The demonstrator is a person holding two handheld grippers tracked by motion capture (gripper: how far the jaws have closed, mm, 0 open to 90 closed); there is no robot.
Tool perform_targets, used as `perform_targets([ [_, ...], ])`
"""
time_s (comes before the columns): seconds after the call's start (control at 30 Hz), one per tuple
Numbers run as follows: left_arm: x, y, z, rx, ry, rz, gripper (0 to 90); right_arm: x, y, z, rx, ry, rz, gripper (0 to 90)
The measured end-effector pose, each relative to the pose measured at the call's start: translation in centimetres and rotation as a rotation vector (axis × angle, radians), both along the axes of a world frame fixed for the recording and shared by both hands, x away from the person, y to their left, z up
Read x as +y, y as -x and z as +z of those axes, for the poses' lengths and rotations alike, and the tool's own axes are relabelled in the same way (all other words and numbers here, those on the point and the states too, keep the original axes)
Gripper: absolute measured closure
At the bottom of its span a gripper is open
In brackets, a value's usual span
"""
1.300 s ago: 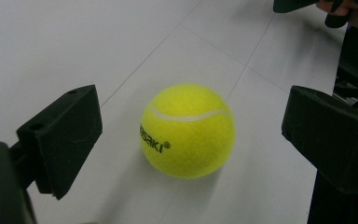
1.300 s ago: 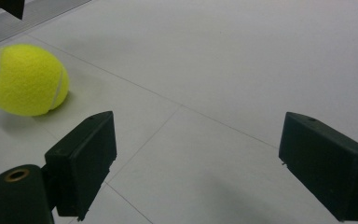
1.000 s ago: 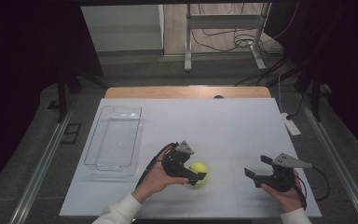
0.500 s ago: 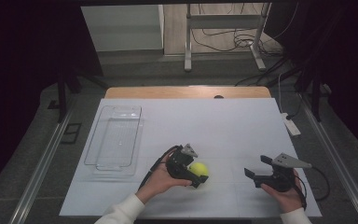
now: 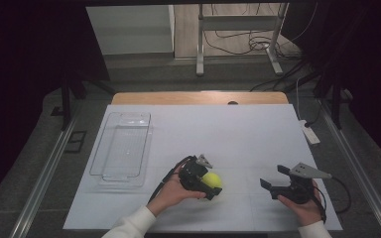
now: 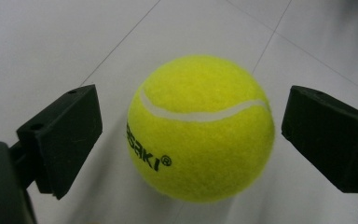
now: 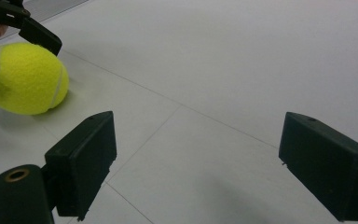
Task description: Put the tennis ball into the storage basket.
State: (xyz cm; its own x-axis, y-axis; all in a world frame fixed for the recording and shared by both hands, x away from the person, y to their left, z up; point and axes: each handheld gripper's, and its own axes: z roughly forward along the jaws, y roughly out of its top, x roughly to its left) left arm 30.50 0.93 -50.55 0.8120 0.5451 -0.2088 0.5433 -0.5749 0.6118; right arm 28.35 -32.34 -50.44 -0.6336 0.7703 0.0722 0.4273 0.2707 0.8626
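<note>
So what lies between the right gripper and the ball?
Nothing: the high view shows bare white table between the right gripper and the ball; the right gripper view agrees.

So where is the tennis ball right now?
In the high view the tennis ball sits on the table, front centre, between the open jaws of the left gripper, right of the clear tray.
</note>
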Motion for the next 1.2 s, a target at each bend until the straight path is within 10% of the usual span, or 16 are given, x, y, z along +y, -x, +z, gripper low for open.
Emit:
perform_targets([
  [0.3, -0.1, 0.2, -0.1, -0.009, -0.014, -0.009, 25.4, 0.0, 0.0, 0.0, 0.0, 0.003, -0.003, 11.1],
  [1.2, 1.8, 0.7, 2.8, -0.114, 0.064, 0.01, 26.6, -0.1, 0.0, 0.0, 0.0, -0.003, -0.006, 11.2],
])
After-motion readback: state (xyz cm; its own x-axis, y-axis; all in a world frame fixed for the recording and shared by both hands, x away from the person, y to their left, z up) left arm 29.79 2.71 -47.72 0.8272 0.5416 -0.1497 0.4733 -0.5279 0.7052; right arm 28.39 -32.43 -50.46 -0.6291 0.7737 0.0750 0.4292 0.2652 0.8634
